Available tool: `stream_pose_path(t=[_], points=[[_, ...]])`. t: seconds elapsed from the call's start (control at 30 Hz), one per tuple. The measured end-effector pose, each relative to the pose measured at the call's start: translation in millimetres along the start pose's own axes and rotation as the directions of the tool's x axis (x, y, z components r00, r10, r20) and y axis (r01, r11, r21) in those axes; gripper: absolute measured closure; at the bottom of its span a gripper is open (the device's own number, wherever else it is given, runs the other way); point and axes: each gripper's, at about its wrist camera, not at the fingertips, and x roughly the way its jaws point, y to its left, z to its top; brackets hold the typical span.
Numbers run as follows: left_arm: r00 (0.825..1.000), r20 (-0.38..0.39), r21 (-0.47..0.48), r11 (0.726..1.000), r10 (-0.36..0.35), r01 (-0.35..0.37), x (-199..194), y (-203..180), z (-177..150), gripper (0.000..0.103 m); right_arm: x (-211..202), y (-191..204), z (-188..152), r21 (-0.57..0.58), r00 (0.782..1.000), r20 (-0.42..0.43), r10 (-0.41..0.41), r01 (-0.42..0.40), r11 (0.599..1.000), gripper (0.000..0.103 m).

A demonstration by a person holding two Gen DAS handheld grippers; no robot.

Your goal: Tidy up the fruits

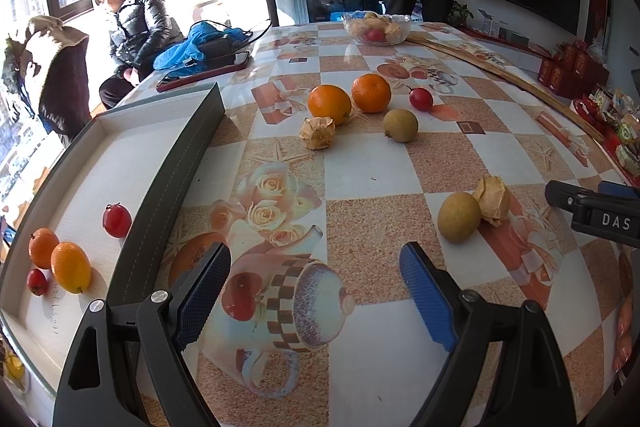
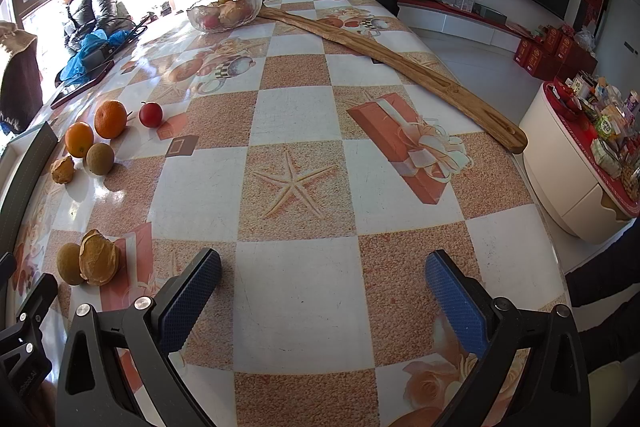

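My left gripper (image 1: 316, 297) is open over the patterned tablecloth, nothing between its blue pads. Left of it stands a grey-walled tray (image 1: 176, 155) holding two orange fruits (image 1: 70, 267), (image 1: 42, 247) and two small red fruits (image 1: 117, 221), (image 1: 37, 281). Loose on the table lie two oranges (image 1: 329, 103), (image 1: 371, 93), a red fruit (image 1: 421, 99), two brown round fruits (image 1: 400, 125), (image 1: 459, 217) and two papery husk fruits (image 1: 317, 133), (image 1: 492, 199). My right gripper (image 2: 323, 301) is open above bare cloth, with a brown fruit (image 2: 69, 263) and a husk fruit (image 2: 99, 257) to its left.
A glass bowl (image 1: 376, 29) of fruit stands at the table's far side. A long wooden plank (image 2: 400, 63) lies diagonally on the right. A phone and a blue cloth (image 1: 200, 47) are at the far left. People sit and stand beyond the table.
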Motion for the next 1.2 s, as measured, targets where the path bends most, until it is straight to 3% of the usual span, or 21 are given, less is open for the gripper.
stream_pose_path(t=[0.23,0.37,0.53,0.7,0.97,1.07,1.13,1.2], points=[[0.999,-0.031,-0.035,0.999,-0.042,0.041,3,5,1,0.014,0,0,0,0.0,1.0,0.0,0.0,0.0,1.0,0.0],[0.993,-0.097,-0.075,0.995,-0.07,0.063,8,14,10,0.014,0,0,0,0.0,1.0,0.0,0.0,0.0,1.0,0.0],[0.982,-0.118,-0.127,0.983,-0.147,0.132,0,20,15,0.014,0,0,0,0.0,1.0,0.0,0.0,0.0,1.0,0.0],[0.993,-0.109,-0.005,0.999,-0.051,0.051,-2,9,32,0.014,0,0,0,0.0,1.0,0.0,0.0,0.0,1.0,0.0],[0.981,-0.17,-0.108,0.991,-0.094,0.077,40,23,86,0.015,0,0,0,0.0,1.0,0.0,0.0,0.0,1.0,0.0],[0.971,-0.222,-0.109,0.992,-0.088,0.065,62,20,90,0.021,0,0,1,0.0,1.0,0.0,-0.001,0.001,1.0,0.0],[0.965,-0.25,-0.104,0.993,-0.079,0.054,73,18,88,0.03,0,0,0,0.0,1.0,0.0,0.0,0.0,1.0,0.0],[0.972,-0.233,-0.072,0.997,-0.04,0.024,75,13,89,0.036,0,0,1,0.0,1.0,0.0,0.0,0.0,1.0,0.0]])
